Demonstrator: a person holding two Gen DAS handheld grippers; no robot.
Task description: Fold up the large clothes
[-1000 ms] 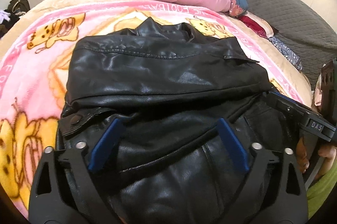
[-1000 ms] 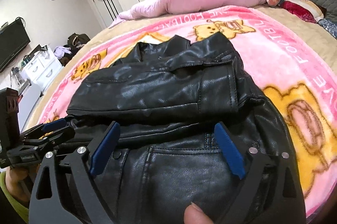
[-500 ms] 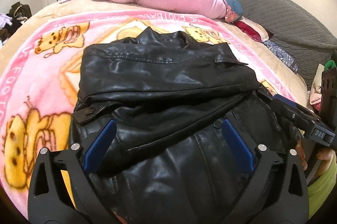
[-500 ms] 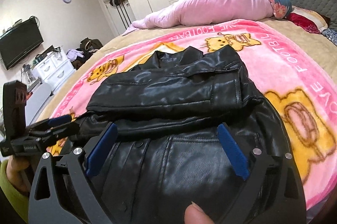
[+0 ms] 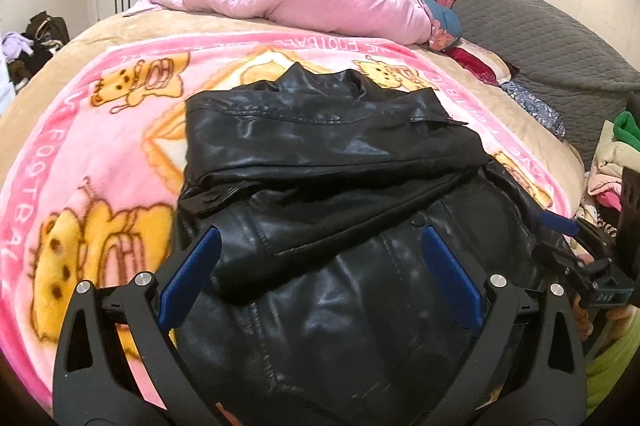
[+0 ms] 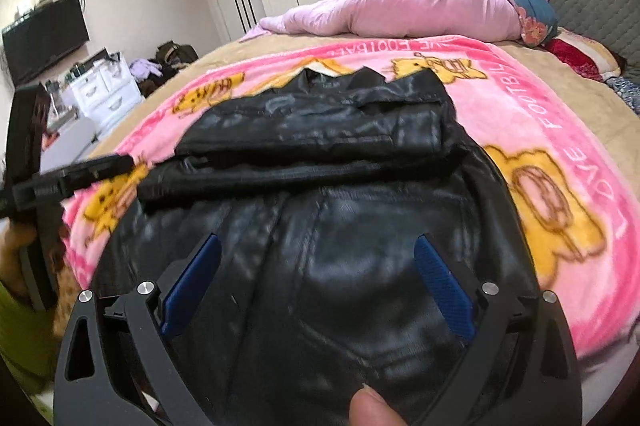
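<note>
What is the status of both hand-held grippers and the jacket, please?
Left hand-held gripper open, empty. Right hand-held gripper open, empty. Black jacket partly folded on pink blanket. Nothing obstructing.

A bed (image 5: 120, 29) is carrying everything here, its tan cover (image 6: 532, 53) showing around the edges. A pink blanket (image 5: 100, 145) with yellow cartoon animals and white lettering is lying spread across the middle of it. A black leather jacket (image 5: 328, 185) is resting on that blanket, partly folded, with its sleeves laid across the body and its collar pointing toward the far side. A pink quilt (image 5: 320, 1) is lying bunched along the far edge of the bed. Just beside its right end, a blue and floral bundle (image 6: 532, 13) and a dark red cloth (image 6: 580, 57) are sitting on the cover.
</note>
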